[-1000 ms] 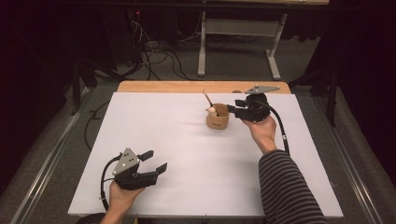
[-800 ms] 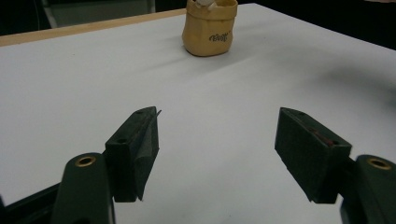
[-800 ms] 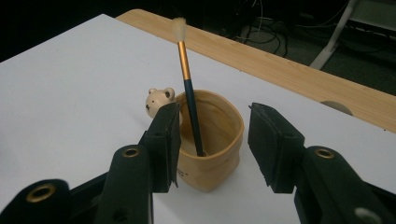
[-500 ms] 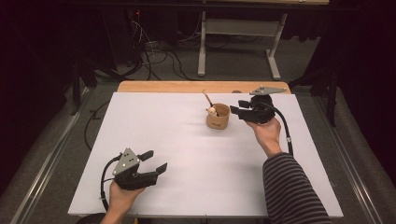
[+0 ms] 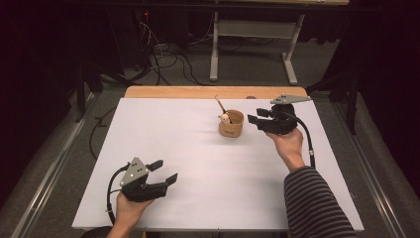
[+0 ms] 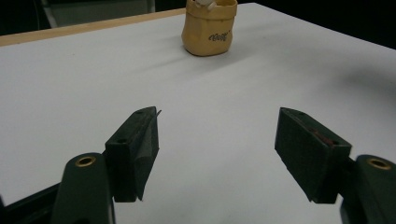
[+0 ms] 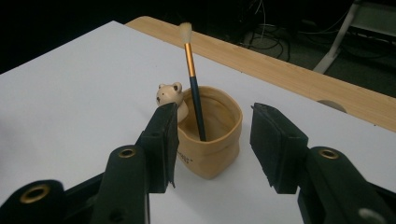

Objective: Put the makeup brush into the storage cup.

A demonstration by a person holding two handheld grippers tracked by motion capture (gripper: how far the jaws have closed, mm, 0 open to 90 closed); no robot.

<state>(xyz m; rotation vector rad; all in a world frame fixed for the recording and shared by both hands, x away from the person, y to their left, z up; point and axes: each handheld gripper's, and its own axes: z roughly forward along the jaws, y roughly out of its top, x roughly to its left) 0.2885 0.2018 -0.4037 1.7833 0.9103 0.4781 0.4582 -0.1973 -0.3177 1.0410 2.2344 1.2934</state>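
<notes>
While my left hand-held gripper [image 5: 159,174] sits parked near the worktop's [image 5: 198,163] near-left corner, same place as in the two earlier frames, all the change is on the right side. Left jaws are spread wide with nothing between them; in the left gripper view they point across bare white surface toward the tan pot [image 6: 208,27], which is well apart from them. My left hand [image 5: 130,209] holds that gripper low, jaws aimed toward the far right.

Centre-right, toward the far edge: the pot [image 5: 231,124] stands upright, a small bear figure [image 7: 169,94] on its rim and a brush [image 7: 192,81] leaning inside, bristles up.

Right side: over the last second my right hand-held gripper [image 5: 258,117] has drawn back a little from the pot toward the right edge; earlier its jaws were close against the pot's side, now they are just beside it, not touching. Jaws are open, empty. In the right gripper view they frame the pot, left jaw overlapping the bear.

Judgement: a release or a re-line, not a grasp. My right forearm, in a striped sleeve [image 5: 317,203], comes in from the near edge, wrist raised, jaws pointing left at the pot.
</notes>
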